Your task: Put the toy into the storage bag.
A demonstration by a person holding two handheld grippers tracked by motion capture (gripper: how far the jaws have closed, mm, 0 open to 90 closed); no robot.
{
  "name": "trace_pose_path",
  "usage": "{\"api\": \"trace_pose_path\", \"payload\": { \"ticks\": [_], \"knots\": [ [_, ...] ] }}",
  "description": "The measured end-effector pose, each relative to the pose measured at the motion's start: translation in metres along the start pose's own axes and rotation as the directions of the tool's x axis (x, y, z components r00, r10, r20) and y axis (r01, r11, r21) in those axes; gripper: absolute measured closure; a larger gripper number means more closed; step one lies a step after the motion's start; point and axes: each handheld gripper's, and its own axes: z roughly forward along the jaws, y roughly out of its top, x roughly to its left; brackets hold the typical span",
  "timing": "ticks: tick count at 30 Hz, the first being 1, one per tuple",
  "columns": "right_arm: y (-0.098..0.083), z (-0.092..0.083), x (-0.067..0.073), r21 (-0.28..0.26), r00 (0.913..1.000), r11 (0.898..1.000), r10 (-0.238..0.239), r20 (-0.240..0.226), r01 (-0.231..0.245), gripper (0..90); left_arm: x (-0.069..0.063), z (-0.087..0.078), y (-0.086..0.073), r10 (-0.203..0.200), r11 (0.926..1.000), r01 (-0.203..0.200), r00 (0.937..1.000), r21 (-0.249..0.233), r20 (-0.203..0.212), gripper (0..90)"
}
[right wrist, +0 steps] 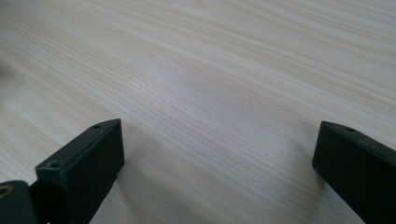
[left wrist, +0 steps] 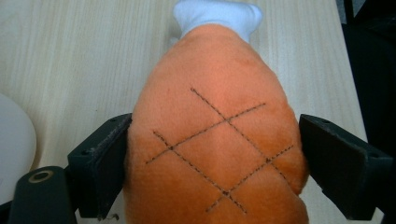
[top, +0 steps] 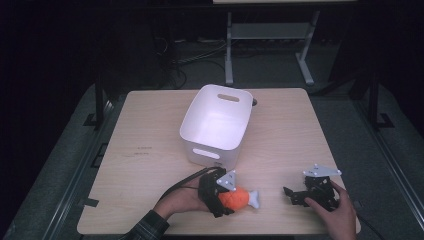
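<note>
- Left tool [top: 223, 196]: at the near edge of the tabletop [top: 150, 150], its jaws stand on either side of the orange plush toy [top: 235, 198]. In the left gripper view both jaws press against the toy's [left wrist: 219, 149] flanks, so it reads as gripped at its thick end.
- Toy axis: the long axis runs away from the left tool, with the white tip [left wrist: 217, 16] farthest from the jaws. In the high view that tip [top: 254, 198] points toward the right tool.
- Right tool [top: 295, 195]: near the tabletop's right front corner, well apart from the toy. Its jaws are wide [right wrist: 219, 158], with bare wood between them.
- Bin [top: 192, 142]: white, empty, just beyond the left tool, up the tabletop.
- Judgement: the left hand [top: 182, 202] is nearer the bin, so a lift forward would likely carry the toy there.
</note>
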Motion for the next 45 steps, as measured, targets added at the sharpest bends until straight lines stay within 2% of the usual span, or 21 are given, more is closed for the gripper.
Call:
{"api": "trace_pose_path", "payload": {
  "ticks": [14,26,31,32,36,45],
  "knots": [
    [0.0,0.0,0.0,0.0,1.0,1.0,0.0,0.0,0.0,1.5,-0.001,0.006,-0.001,0.001,0.9995,0.0,0.9996,0.032,-0.028,13.2],
    [0.0,0.0,0.0,0.0,1.0,1.0,0.001,0.0,-0.001,1.5,0.0,0.003,-0.002,-0.018,0.9998,0.018,0.9995,0.007,-0.025,20.6],
    [0.0,0.0,0.0,0.0,1.0,1.0,0.0,0.0,0.0,1.5,0.001,0.002,-0.004,-0.031,0.9995,0.031,0.9994,-0.002,-0.017,20.8],
    [0.0,0.0,0.0,0.0,1.0,1.0,0.001,0.0,-0.001,1.5,0.001,0.002,-0.005,-0.049,0.9988,0.049,0.9987,-0.011,-0.014,20.8],
    [0.0,0.0,0.0,0.0,1.0,1.0,0.001,0.0,-0.001,1.5,0.002,-0.002,-0.007,-0.067,0.9974,0.067,0.9976,-0.027,-0.016,20.7],
    [0.0,0.0,0.0,0.0,1.0,1.0,0.001,0.0,-0.001,1.5,0.001,-0.012,-0.011,-0.08,0.996,0.078,0.9963,-0.044,-0.032,20.5]
  ]
}}
